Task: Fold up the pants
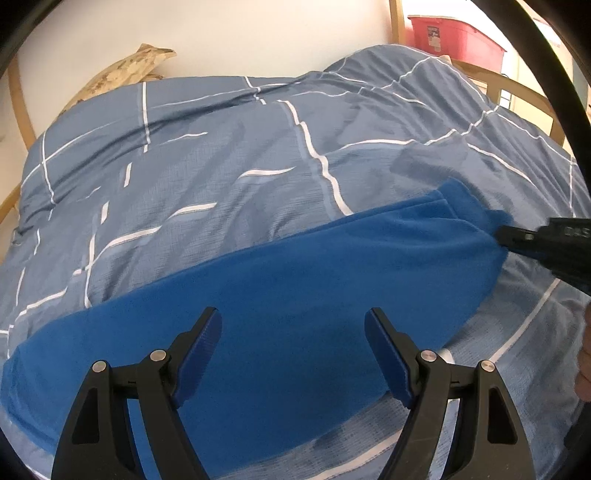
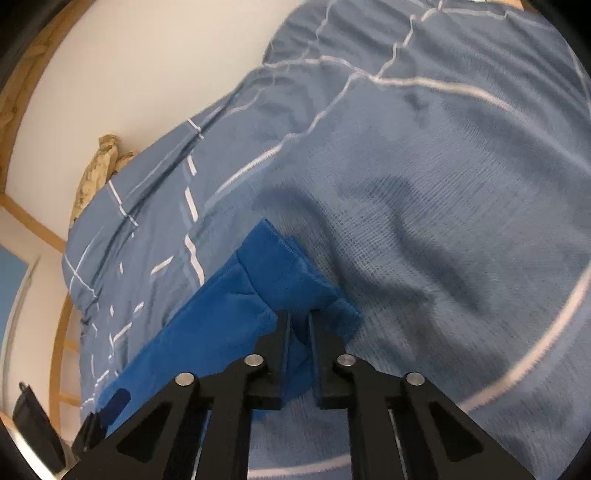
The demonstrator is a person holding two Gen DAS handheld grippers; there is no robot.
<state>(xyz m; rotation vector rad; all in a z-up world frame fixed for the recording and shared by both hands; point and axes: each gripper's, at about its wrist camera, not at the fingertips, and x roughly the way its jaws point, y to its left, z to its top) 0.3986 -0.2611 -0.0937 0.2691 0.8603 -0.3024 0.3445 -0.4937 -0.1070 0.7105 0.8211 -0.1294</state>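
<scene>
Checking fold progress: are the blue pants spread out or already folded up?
Spread lengthwise: the pants lie as one long band across the duvet, the right tool pinching one end.

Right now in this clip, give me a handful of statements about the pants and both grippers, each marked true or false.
1. The right gripper is shut on one end of the blue pants. True.
2. The left gripper is clamped on the pants. False: its fingers stand wide apart above the fabric, holding nothing.
3. The pants lie on a blue duvet with white lines. True.
4. The pants are rolled into a tight ball. False: they are stretched out in a long band across the duvet.
5. A red storage bin sits beyond the far side of the bed. True.
</scene>
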